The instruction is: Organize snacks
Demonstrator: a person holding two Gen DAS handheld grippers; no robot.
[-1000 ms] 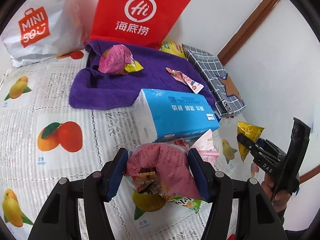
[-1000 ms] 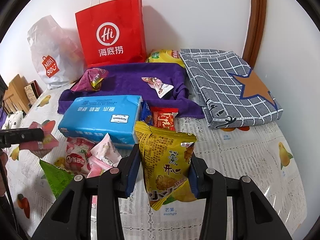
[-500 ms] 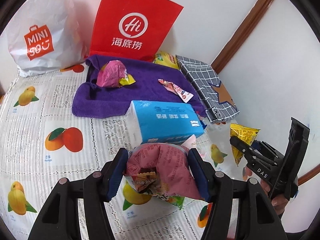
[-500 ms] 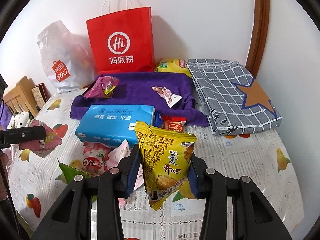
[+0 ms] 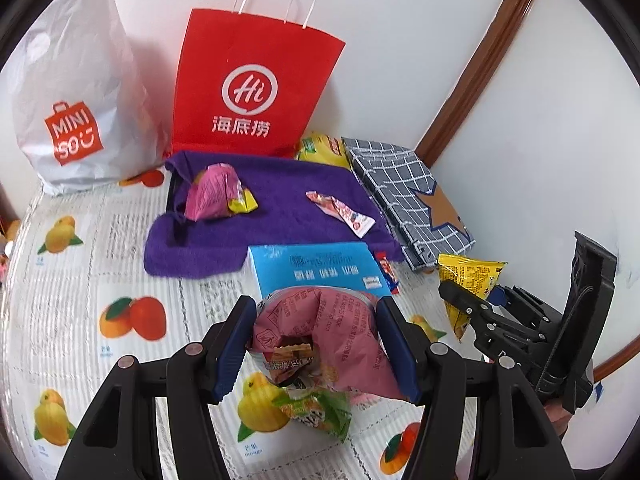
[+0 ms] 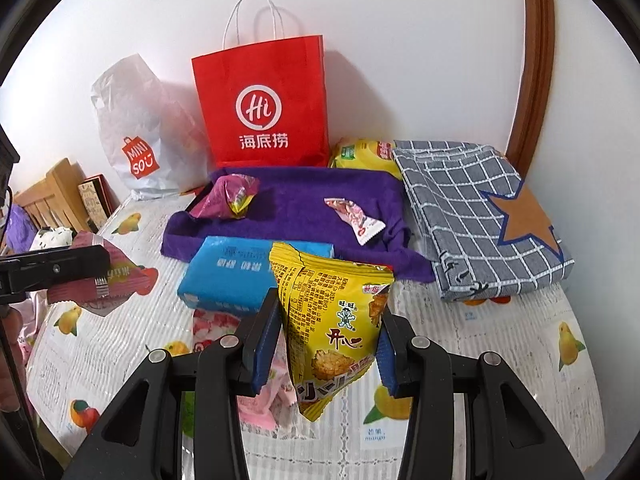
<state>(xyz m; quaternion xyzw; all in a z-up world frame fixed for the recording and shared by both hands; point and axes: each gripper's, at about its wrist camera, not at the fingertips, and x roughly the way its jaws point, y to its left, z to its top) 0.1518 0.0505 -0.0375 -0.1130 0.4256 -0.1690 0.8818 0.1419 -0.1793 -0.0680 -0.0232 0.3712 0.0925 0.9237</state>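
Both packets have come up off the table over the last second. The left gripper (image 5: 316, 344) is clamped on a pink packet (image 5: 320, 332), and where that packet hung low over the snack pile a second ago, the cloth-covered table (image 5: 120, 248) now shows farther below it, with a green packet (image 5: 316, 408) lying loose on the table beneath. The right gripper (image 6: 326, 344) pinches a yellow packet (image 6: 336, 320) by its middle, its top corner standing above the jaws and its bottom tip hanging free; it too has risen, so the pink-and-white sweets (image 6: 216, 324) by the near edge sit well under it. Neither grip has altered: the jaws are held partway in, pressed on the crinkled foil at both sides. The blue tissue pack (image 5: 316, 268) lies mid-table, unmoved, just ahead of both loads. Beyond it the purple towel (image 5: 272, 220) toward the far edge already carries a pink pouch (image 5: 216, 196) and a small red-and-white sachet (image 5: 344, 214), with the red bag (image 5: 252, 88) upright against the wall behind. I judge the pick to be finished for both hands and the carry begun; the likely drop is the towel, over the tissue pack, though the bag is possible.
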